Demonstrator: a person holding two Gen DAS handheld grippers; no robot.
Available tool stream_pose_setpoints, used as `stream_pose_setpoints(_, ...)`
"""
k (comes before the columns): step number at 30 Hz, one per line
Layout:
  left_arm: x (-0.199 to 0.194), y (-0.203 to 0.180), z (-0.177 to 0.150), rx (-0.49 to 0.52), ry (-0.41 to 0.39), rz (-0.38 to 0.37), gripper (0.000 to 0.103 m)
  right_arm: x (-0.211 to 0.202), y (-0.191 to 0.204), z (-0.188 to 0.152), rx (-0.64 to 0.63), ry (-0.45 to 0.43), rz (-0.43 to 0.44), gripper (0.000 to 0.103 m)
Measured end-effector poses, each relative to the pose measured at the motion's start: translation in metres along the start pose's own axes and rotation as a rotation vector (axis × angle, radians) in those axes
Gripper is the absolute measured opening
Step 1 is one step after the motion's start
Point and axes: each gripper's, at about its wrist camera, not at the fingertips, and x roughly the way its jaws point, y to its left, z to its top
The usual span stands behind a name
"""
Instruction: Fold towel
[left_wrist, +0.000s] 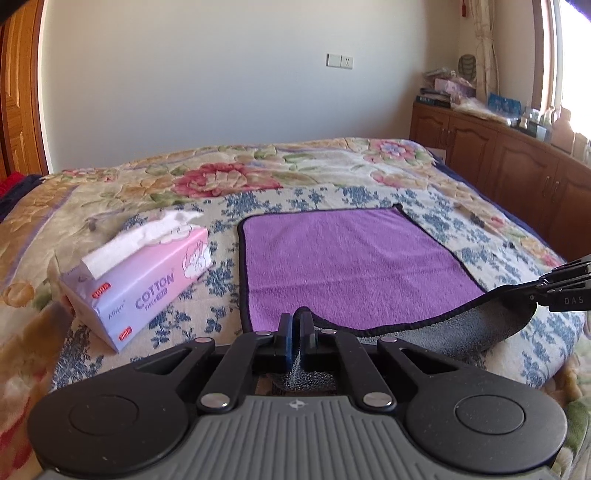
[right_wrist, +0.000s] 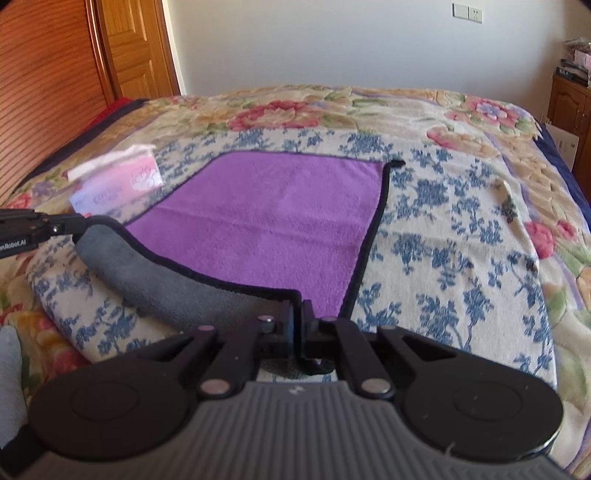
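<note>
Towel (left_wrist: 351, 258) near corners clamped by left gripper (left_wrist: 295, 321), right gripper (right_wrist: 298, 310); tissues (left_wrist: 140, 236) in pack (left_wrist: 147, 288).

the towel (left_wrist: 351, 258) pinched between both sets of fingers is fuzzy matt cloth, purple above, grey beneath, dark-piped; beyond the fingertips lies the plush floral blanket (left_wrist: 369, 173), left of the left gripper's (left_wrist: 295, 325) smooth black plastic fingers a glossy film tissue pack (left_wrist: 147, 280) with soft paper.
</note>
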Motion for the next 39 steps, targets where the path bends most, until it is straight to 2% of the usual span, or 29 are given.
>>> stream_pose_setpoints(15,0.001,0.002,0.026,-0.017,-0.053,-0.011,0.004,-0.003,0.004,0.038,-0.132,-0.055,-0.002,0.004)
stream_pose_setpoints(39,0.031,0.008,0.069,-0.018,-0.066,-0.012,0.004,0.017,-0.004,0.086,-0.159,-0.146,0.015,0.004)
